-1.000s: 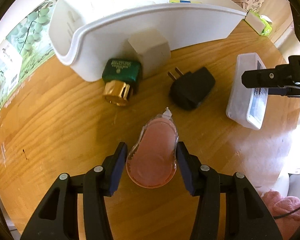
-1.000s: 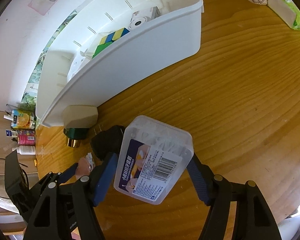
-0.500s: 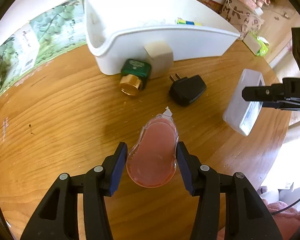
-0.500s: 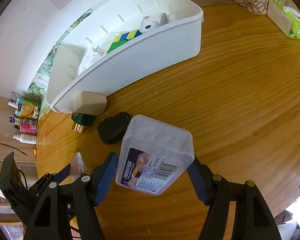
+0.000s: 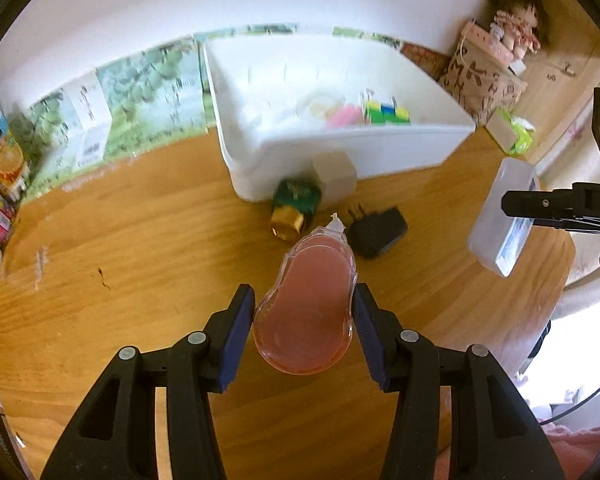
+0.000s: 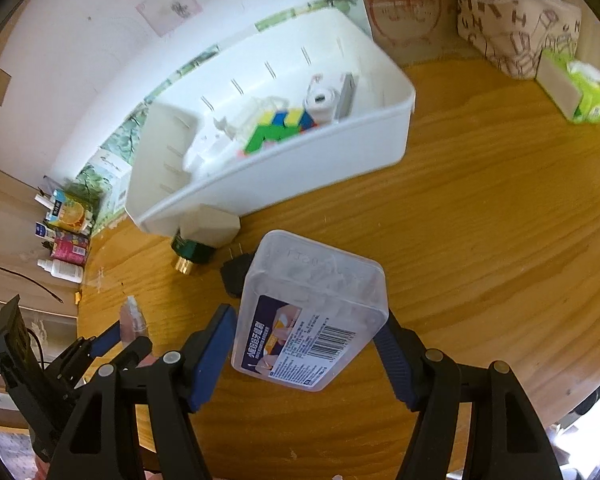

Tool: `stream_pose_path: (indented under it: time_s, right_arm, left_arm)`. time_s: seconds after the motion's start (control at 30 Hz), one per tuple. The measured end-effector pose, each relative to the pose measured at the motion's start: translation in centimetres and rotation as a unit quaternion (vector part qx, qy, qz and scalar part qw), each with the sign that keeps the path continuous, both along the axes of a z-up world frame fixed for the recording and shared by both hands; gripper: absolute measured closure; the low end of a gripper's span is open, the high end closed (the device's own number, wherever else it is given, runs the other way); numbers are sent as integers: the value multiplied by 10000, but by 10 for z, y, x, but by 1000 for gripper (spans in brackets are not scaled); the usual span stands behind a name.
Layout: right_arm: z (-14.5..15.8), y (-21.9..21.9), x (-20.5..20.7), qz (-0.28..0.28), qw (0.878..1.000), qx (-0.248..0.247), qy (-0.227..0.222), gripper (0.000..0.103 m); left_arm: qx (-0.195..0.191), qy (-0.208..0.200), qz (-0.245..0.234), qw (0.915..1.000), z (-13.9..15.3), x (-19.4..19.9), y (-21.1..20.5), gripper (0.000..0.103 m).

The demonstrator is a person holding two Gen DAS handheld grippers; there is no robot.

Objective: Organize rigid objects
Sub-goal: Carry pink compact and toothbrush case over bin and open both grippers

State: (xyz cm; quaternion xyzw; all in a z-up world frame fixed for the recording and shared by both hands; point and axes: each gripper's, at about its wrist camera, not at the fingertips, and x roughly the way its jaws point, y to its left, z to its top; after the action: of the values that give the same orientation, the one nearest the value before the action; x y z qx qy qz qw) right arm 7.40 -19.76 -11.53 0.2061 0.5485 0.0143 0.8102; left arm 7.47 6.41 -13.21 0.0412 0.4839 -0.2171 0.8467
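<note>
My left gripper (image 5: pixel 304 316) is shut on a pink correction-tape dispenser (image 5: pixel 306 304) with a clear shell, held above the wooden table (image 5: pixel 140 280). A clear plastic box (image 6: pixel 312 312) with a barcode label sits clamped in my right gripper (image 6: pixel 308 344), also lifted off the table; the same clear plastic box (image 5: pixel 504 216) shows at the right of the left wrist view. Beyond both stands a white bin (image 6: pixel 300 168) holding a colour cube (image 6: pixel 276 128) and a small white camera (image 6: pixel 320 100). Against the white bin (image 5: pixel 340 148) lie a green bottle with a gold cap (image 5: pixel 294 208) and a black plug adapter (image 5: pixel 376 228).
A beige block (image 6: pixel 208 224) leans on the bin's front wall. Small bottles and cartons (image 6: pixel 64 236) crowd the table's far left. A printed paper bag (image 6: pixel 516 12) and a green tissue pack (image 6: pixel 580 92) stand at the far right. The table edge (image 5: pixel 556 292) curves close on the right.
Both grippers have risen with their loads, and the bin's inside has come into view. The table objects look smaller and farther. The wrists rolled slightly.
</note>
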Motion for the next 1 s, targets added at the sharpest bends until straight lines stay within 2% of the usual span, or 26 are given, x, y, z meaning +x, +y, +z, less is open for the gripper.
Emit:
stream_pose_path:
  time_s: [0.57, 1.0]
  right_arm:
    - [64, -27, 37, -1, 9973, -247, -698, 35]
    - [74, -31, 82, 309, 9947, -304, -936, 35]
  left_arm:
    - [-337, -637, 468, 9963, 45, 41, -5, 50]
    - [-410, -765, 718, 9936, 65, 84, -24, 50]
